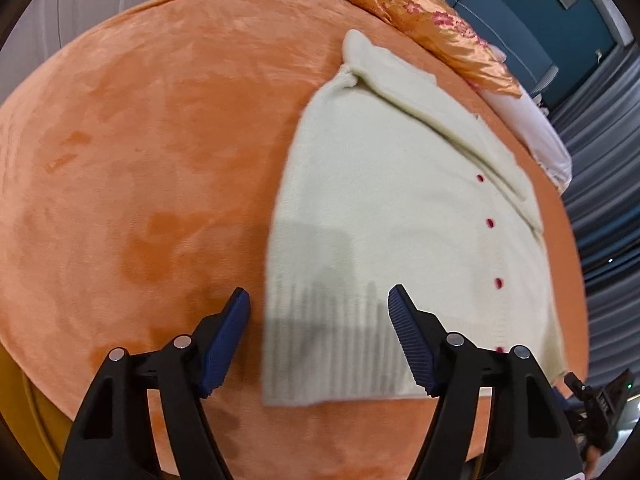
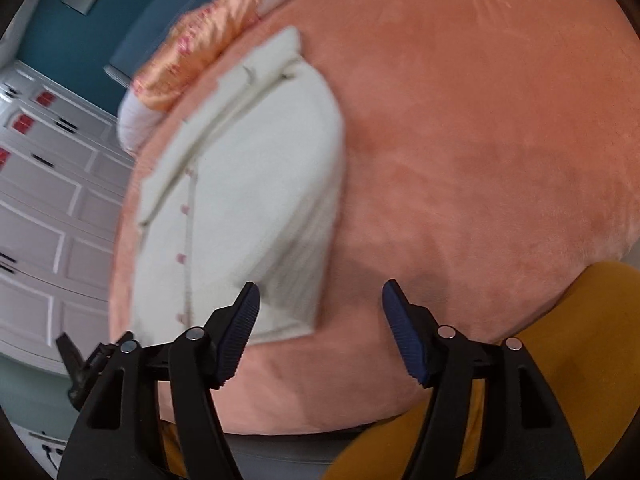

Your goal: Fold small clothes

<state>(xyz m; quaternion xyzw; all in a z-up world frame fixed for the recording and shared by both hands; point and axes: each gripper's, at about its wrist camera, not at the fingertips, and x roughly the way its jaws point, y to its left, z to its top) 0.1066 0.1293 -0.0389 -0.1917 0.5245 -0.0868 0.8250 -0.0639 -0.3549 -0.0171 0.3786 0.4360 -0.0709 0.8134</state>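
Note:
A cream knit cardigan with small red buttons lies flat on the orange bed cover, one sleeve folded across its front. My left gripper is open and empty, just above the cardigan's ribbed hem at its near left corner. The cardigan also shows in the right wrist view, left of centre. My right gripper is open and empty, hovering above the hem's near right corner and the bed cover.
An orange floral satin pillow and a white pillow lie beyond the cardigan. The bed edge and a mustard-yellow surface are near me. White panelled cabinets stand left in the right wrist view.

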